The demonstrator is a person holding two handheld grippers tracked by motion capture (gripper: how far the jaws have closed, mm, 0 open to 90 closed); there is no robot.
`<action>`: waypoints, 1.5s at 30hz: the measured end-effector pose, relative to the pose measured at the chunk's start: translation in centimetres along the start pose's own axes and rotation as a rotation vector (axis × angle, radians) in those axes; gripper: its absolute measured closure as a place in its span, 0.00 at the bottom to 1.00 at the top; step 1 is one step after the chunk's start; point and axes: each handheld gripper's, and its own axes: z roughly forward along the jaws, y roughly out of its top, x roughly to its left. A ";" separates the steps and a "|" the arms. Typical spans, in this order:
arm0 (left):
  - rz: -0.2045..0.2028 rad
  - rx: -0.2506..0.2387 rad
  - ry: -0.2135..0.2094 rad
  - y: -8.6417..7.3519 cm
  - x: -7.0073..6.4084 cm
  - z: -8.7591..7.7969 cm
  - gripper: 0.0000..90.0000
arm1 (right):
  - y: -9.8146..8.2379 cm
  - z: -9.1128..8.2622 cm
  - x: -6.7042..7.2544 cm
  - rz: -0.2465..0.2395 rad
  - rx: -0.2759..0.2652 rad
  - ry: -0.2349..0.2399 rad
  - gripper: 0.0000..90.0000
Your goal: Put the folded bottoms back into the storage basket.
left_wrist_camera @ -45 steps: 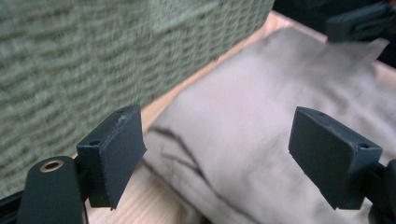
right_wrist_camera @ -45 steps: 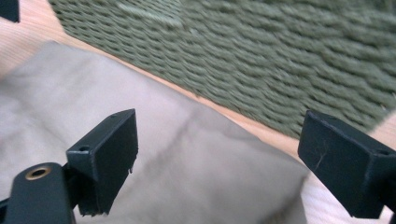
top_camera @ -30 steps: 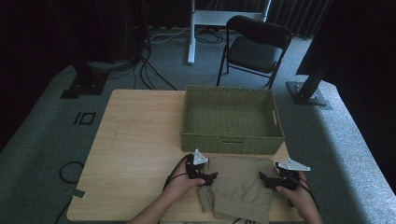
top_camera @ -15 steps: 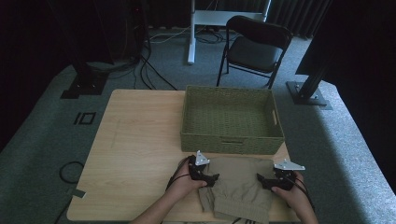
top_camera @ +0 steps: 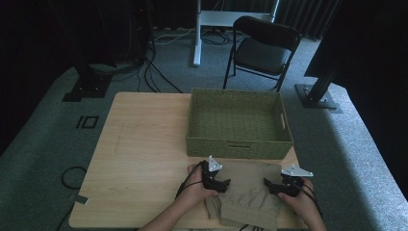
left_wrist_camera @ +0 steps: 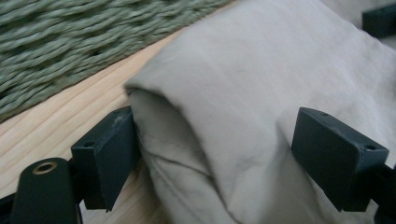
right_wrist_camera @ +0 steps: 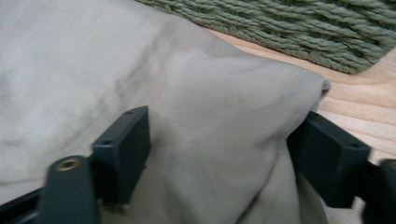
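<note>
A folded khaki garment [top_camera: 248, 190] lies on the wooden table [top_camera: 144, 159] near its front edge, just in front of a green woven basket [top_camera: 238, 144]. My left gripper [top_camera: 223, 184] is at the garment's left edge. In the left gripper view, the rolled fold of the garment [left_wrist_camera: 224, 93] sits between the jaws with both pads against it. My right gripper [top_camera: 269, 185] is at the garment's right edge. Its jaws have just been closing, and in the right gripper view the garment [right_wrist_camera: 210, 93] is bunched between them with creases at the pads.
The basket is empty and its near wall stands close behind the garment. A black folding chair [top_camera: 262, 50] and stand bases are on the carpet beyond the table. The table's left half is bare wood. The front edge lies right under the hands.
My left gripper has edged slightly right onto the garment's side. The right gripper has stayed where it was. The garment lies where it lay.
</note>
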 end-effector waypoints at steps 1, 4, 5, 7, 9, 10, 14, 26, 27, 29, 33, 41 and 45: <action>0.016 0.004 0.003 0.1 -0.1 0.1 0.21 | 0.0 -0.1 0.0 -0.006 0.000 0.009 0.35; 0.047 -0.006 -0.010 0.3 -0.2 0.2 0.32 | 0.2 -0.2 0.2 -0.016 0.002 0.033 0.54; 0.044 -0.013 -0.018 0.4 -0.2 0.3 0.43 | 0.3 -0.2 0.3 -0.016 0.005 0.046 0.61; 0.042 -0.019 -0.044 0.5 -0.2 0.4 0.63 | 0.5 -0.2 0.6 -0.014 0.008 0.060 0.74; 0.023 -0.021 -0.056 0.6 -0.1 0.6 0.76 | 0.6 -0.1 1.0 -0.002 0.015 0.071 0.82; 0.020 -0.020 -0.064 0.6 -0.1 0.6 0.79 | 0.6 -0.2 1.1 0.002 0.020 0.069 0.85; -0.024 -0.028 -0.102 0.6 0.3 0.6 0.83 | 0.8 -0.2 1.5 0.015 0.036 0.061 0.91; -0.052 -0.074 -0.144 1.0 0.8 -0.9 0.88 | 2.2 -1.3 1.5 0.058 0.013 0.081 0.94; -0.060 -0.083 -0.153 1.1 0.8 -1.1 0.88 | 2.4 -1.6 1.5 0.060 0.003 0.085 0.94; -0.045 -0.091 -0.167 1.4 0.8 -1.5 0.88 | 2.8 -2.0 1.6 0.053 -0.005 0.087 0.94; -0.041 -0.103 -0.173 2.1 0.8 -2.3 0.88 | 3.5 -3.0 1.8 0.054 -0.039 0.096 0.94; 0.020 -0.137 -0.168 3.6 0.5 -4.2 0.88 | 4.7 -4.8 2.0 0.043 -0.104 0.110 0.94; 0.060 -0.164 -0.166 4.7 0.2 -5.4 0.89 | 5.3 -5.7 2.2 0.039 -0.142 0.117 0.94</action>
